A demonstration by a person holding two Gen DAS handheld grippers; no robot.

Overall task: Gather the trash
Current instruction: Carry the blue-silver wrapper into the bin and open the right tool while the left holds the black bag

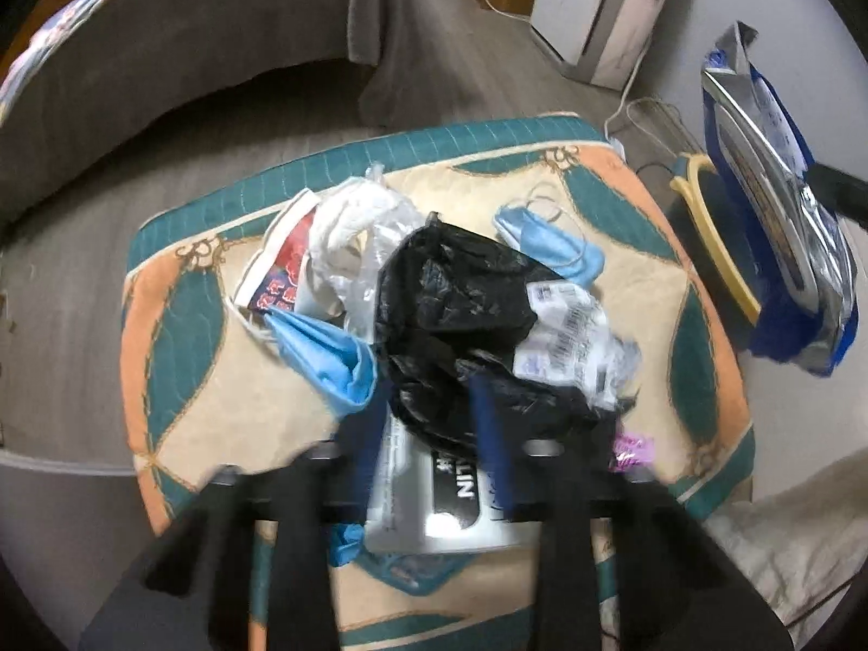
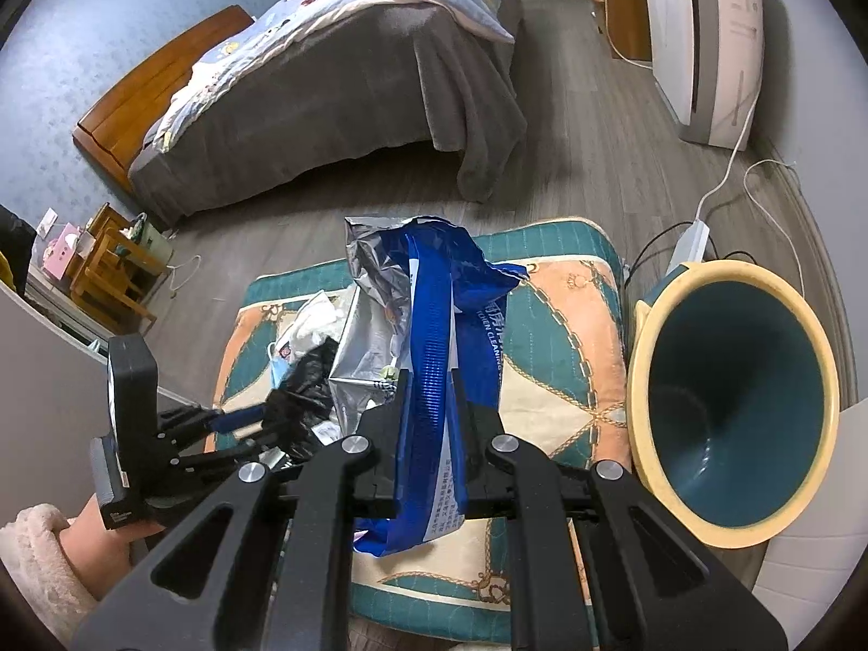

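Blue pouch [image 2: 434,380] is clamped in your right gripper [image 2: 428,396]; swing it over the bin [image 2: 732,407], while left fingers [image 1: 485,423] pinch the black bag [image 1: 450,314]

You're over grey wood-plank floor [image 2: 586,125]; a bed [image 2: 336,81] under a grey blanket with a wooden headboard [image 2: 157,81] meets the blue wall [image 2: 81,38], a white appliance [image 2: 710,43] standing right.
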